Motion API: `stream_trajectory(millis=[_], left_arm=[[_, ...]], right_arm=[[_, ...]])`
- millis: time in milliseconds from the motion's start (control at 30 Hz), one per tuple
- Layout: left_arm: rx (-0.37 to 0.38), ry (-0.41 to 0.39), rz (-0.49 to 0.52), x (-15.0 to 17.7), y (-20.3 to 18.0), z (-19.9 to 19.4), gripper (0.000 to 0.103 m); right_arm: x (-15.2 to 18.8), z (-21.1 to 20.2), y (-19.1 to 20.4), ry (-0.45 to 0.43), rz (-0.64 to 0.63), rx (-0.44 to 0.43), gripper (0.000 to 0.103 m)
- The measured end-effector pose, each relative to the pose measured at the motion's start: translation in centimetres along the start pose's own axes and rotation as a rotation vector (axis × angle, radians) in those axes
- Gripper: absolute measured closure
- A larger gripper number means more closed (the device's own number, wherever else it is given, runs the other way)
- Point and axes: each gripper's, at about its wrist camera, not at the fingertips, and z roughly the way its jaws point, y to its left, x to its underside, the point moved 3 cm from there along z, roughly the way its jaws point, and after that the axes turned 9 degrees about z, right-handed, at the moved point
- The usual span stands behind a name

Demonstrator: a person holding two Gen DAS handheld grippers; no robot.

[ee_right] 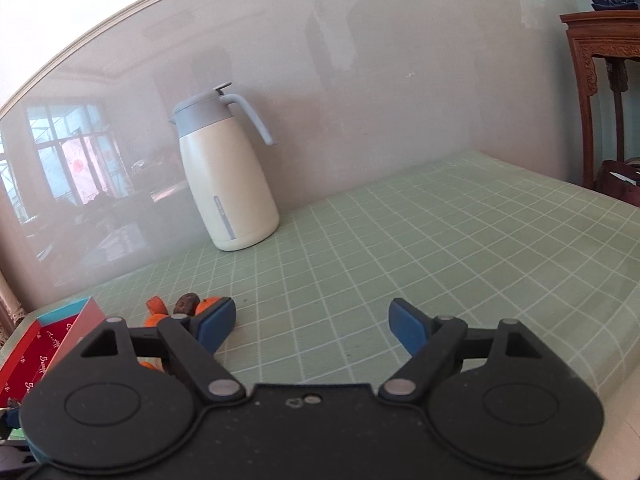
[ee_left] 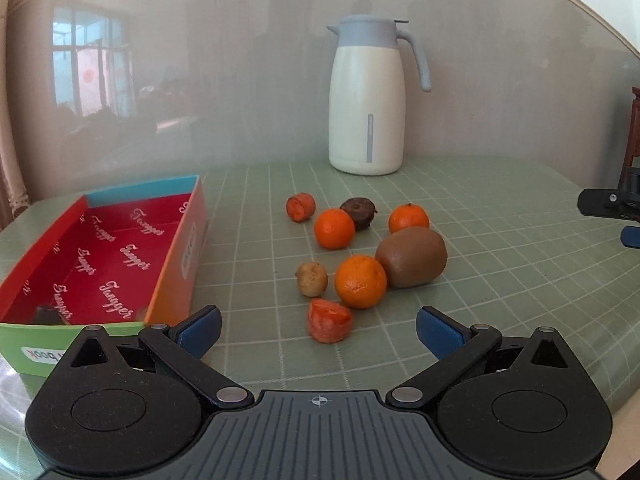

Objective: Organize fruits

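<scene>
Left gripper point(ee_left: 319, 330): jaws spread wide, nothing between the blue pads, held low over the green grid-marked table mat point(ee_left: 500, 280). A reddish-orange fruit piece point(ee_left: 329, 321) lies on the mat just ahead of the gap between the pads, not touching either one.

Fruit group, left wrist view: a mandarin point(ee_left: 360, 281) sits directly behind that piece, touching a kiwi point(ee_left: 412, 257) on its right. A small tan, potato-like fruit point(ee_left: 312, 279) stands just left of the mandarin. Further back are a second mandarin point(ee_left: 334, 228), a third mandarin point(ee_left: 408, 218), a dark brown wrinkled fruit point(ee_left: 359, 213) between them, and another reddish-orange cut piece point(ee_left: 300, 207) at the rear left.

Box: a cardboard box with red printed lining point(ee_left: 104, 256) stands open to the left of the fruit, near but apart from it. A dark item point(ee_left: 48, 315) lies in its near corner; the view is too poor to identify it, possibly another brown fruit.

A cream thermal jug with grey lid and handle point(ee_left: 366, 104) stands upright at the back of the mat, against the wall.

Right gripper point(ee_right: 312, 326): jaws likewise wide apart and empty, above bare mat, well right of the fruit.
</scene>
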Motion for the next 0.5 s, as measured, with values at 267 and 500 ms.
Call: stream_trajectory(millis=[267, 500], left_arm=[[-0.001, 0.046, -0.016, 0.1, -0.5, 2.3, 0.001], [0.010, 0.067, 0.014, 0.0, -1.5, 3.4, 0.011]], right_arm=[[-0.4, -0.8, -1.6, -0.017, 0.027, 0.024, 0.019], [-0.4, -1.1, -2.0, -0.021, 0.023, 0.029, 0.019]])
